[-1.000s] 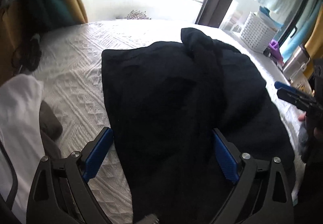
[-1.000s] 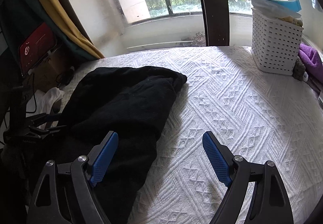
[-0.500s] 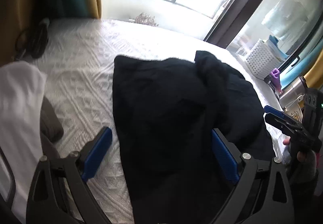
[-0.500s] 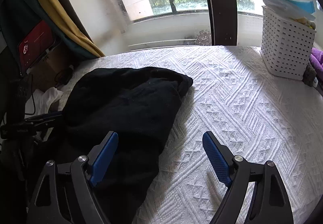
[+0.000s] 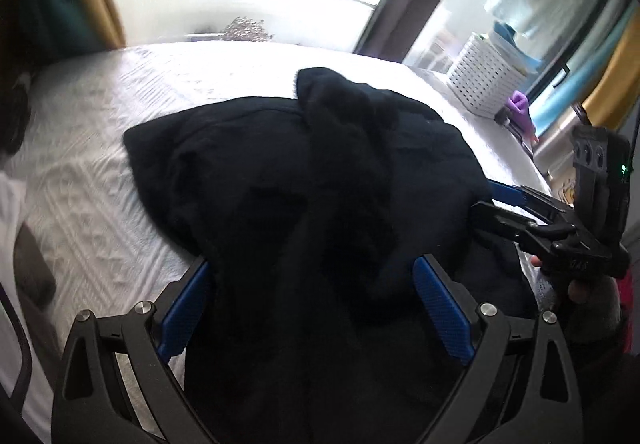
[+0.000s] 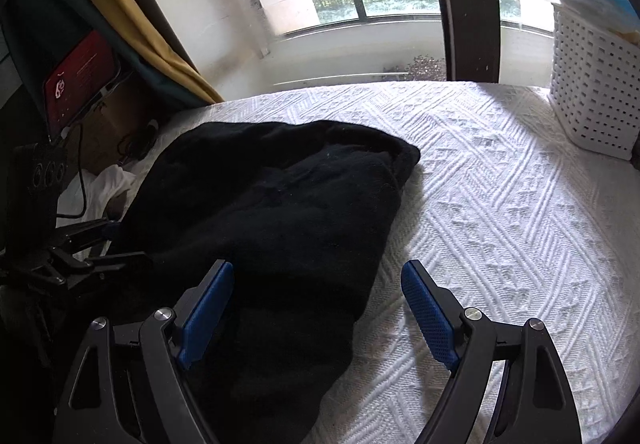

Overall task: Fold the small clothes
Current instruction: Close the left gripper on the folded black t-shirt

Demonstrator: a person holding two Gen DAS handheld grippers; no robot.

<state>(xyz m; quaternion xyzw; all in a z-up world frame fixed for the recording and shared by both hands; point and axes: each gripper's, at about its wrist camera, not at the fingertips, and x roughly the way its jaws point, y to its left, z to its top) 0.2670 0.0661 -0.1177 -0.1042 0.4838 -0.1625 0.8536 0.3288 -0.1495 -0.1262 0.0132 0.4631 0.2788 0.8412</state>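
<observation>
Centrally, a black garment (image 6: pixel 272 228) lies crumpled on the white quilted bed (image 6: pixel 500 211). Left gripper (image 5: pixel 312 308) and right gripper (image 6: pixel 316 308): fingers spread wide, grasping nothing, poised over the cloth's near edges. White perforated basket (image 6: pixel 592 91) stands at the bed's far right.

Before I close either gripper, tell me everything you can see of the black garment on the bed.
The black fleecy garment lies crumpled and unfolded on the white textured bedspread, piled in soft overlapping layers with one rounded lump at its far end. Its near part runs down between the open jaws of the left gripper. The right gripper, also open, straddles its right edge. No pads visibly pinch it.
</observation>
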